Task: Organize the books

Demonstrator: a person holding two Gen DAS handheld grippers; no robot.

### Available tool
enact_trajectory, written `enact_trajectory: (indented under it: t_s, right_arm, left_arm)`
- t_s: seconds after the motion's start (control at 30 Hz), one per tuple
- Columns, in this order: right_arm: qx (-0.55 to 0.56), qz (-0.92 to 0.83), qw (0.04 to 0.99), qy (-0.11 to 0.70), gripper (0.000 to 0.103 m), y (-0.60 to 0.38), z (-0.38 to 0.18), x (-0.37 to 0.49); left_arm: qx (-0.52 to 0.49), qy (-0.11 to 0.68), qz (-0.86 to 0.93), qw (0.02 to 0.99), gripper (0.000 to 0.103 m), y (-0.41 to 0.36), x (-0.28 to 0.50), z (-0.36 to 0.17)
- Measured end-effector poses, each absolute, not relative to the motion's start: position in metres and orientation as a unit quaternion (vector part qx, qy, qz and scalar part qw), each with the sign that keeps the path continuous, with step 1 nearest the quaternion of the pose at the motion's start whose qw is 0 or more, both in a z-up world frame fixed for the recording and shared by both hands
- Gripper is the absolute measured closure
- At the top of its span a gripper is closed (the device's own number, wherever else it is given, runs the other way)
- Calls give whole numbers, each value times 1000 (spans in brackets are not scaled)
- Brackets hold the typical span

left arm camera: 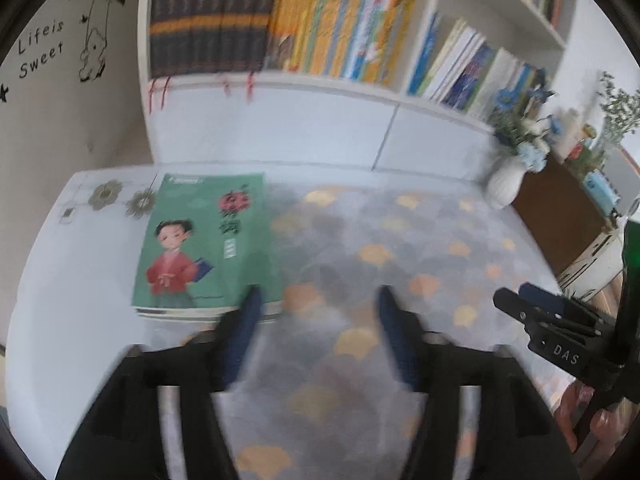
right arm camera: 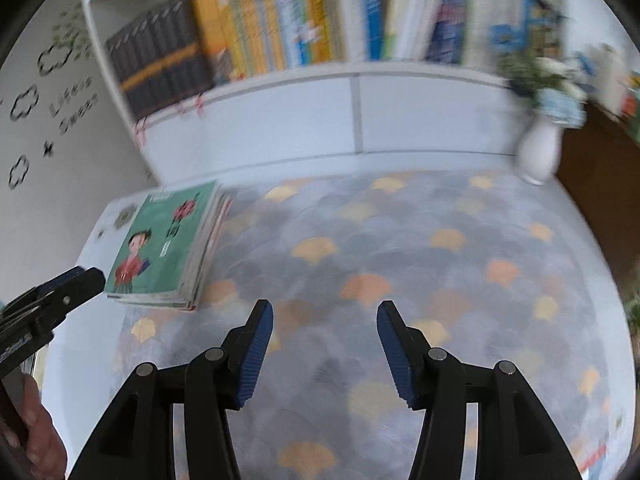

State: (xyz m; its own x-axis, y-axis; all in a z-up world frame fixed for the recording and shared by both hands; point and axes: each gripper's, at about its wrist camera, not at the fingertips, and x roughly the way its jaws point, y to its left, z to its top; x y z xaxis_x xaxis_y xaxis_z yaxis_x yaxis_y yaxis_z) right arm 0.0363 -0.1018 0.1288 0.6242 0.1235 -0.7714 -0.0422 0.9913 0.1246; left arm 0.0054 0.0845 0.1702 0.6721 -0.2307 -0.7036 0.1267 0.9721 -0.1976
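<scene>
In the left wrist view, the left hand-held gripper (left arm camera: 320, 312) fills the lower middle of the frame with its jaws spread wide and nothing between them; only the mat (left arm camera: 400, 248), grey with orange shell shapes, shows in the gap. Its left fingertip (left arm camera: 250, 304) overlaps the lower right corner of the green book (left arm camera: 204, 240) in the picture, but blur hides whether they touch. That book lies flat, cover up, left of centre, on top of a stack of books on the white worktop (left arm camera: 80, 288), at the mat's left edge. The right hand-held gripper (left arm camera: 532, 304) enters from the lower right edge, seen side-on.

In the right wrist view, the right hand-held gripper (right arm camera: 325, 320) sits in the lower middle, jaws moderately apart and empty, over the mat (right arm camera: 400, 240). The book stack (right arm camera: 208, 256), with the green book (right arm camera: 160, 240) on top, lies at centre left, near the worktop's back left corner. The tip of the left hand-held gripper (right arm camera: 80, 280) comes in from the left edge just beside the stack's near left corner, with a hand (right arm camera: 40, 432) showing at the lower left.

Along the top of both views a white bookshelf (left arm camera: 280, 84) holds upright rows of books (left arm camera: 340, 24), dark spines at left, yellow and blue ones further right. A white vase (right arm camera: 540, 148) with flowers stands at the upper right.
</scene>
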Motion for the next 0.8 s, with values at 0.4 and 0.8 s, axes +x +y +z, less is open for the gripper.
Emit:
enact_trajectory:
  t_s: [0.4, 0.8]
  right_arm:
    - [91, -41, 912, 397, 41, -211, 158, -61]
    - [88, -60, 914, 392, 41, -251, 166, -88]
  left_arm:
    - [-1, 401, -145, 905, 19, 9, -29, 195]
    - [45, 415, -96, 904, 19, -35, -56, 187]
